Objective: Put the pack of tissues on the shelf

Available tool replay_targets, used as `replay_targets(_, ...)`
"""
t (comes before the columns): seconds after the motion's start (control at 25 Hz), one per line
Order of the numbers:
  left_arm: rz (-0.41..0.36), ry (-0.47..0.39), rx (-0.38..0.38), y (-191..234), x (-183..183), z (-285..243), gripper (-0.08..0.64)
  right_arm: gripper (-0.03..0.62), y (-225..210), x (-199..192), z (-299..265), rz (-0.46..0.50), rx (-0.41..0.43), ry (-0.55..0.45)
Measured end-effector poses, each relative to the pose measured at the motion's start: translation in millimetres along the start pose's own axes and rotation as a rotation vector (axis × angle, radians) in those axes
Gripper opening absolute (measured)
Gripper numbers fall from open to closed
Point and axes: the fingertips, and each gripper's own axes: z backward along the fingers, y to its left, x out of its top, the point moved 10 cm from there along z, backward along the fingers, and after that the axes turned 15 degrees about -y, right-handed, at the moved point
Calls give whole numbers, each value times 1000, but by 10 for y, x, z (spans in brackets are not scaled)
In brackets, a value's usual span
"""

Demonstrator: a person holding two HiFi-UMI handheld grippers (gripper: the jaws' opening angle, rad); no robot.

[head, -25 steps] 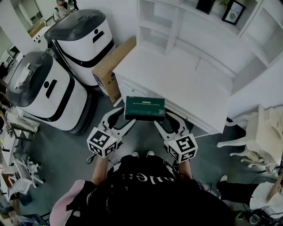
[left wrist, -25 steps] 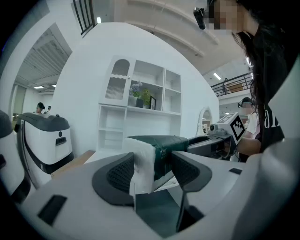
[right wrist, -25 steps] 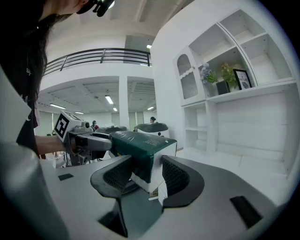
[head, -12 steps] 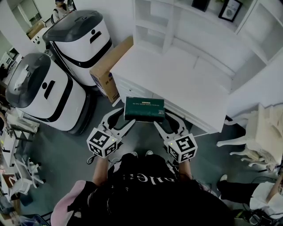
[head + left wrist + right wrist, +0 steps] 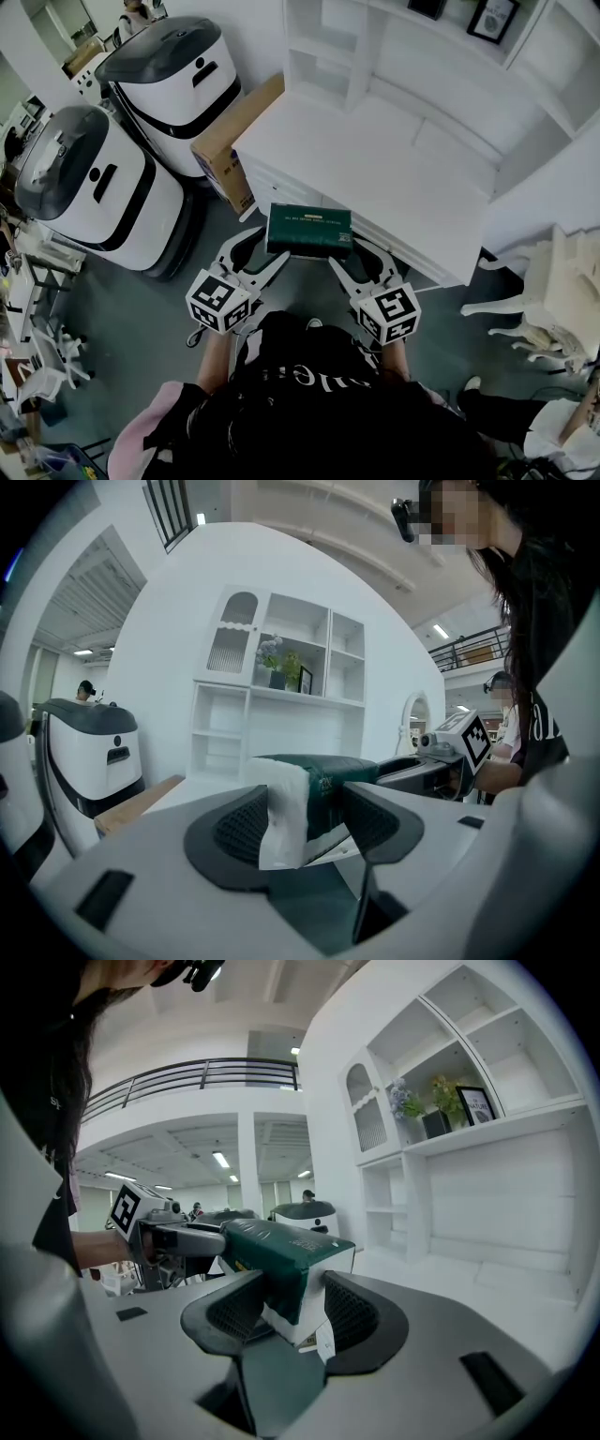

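The left claw is pinching one end of the pack of tissues, its two jaws standing partly apart with the pack's white end face pressed between their ribbed pads. The right claw is gripping the opposite end in the same way, jaws partly apart and closing on the green-and-white corner of the pack. Between the two claws the pack is hanging level in the air, its dark green top facing up toward the head camera.

Behind each claw a marker cube is riding on the tool, the left cube and the right cube both sitting just in front of the person's dark-sleeved arms.

The pack is hovering at the front edge of the white counter, not resting on it, with the grey floor showing beneath. Beyond the counter the white shelf is rising against the wall, carrying a framed picture on an upper level.

To the left of the counter a cardboard box is leaning against its side, and two white machines with dark lids, one nearer and one farther, are standing beside the box.
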Motion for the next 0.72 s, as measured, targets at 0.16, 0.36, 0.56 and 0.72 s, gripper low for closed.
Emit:
replay_targets(0.16,-7,12,16,-73,-31,-46,261,225,-77,-46,38,-13,12,10)
replay_targets(0.36,-13,20,46,-82,-53,-70,261,225,-147,-101,-11,-29,35,15)
replay_targets(0.56,-14,31,67,50,-35,-57,261,225,-154,-122,-181,-43,56,23)
replay_targets(0.72,-7,36,67,259,-51,-109,261,225,-187,-136,-393,-47,50,38)
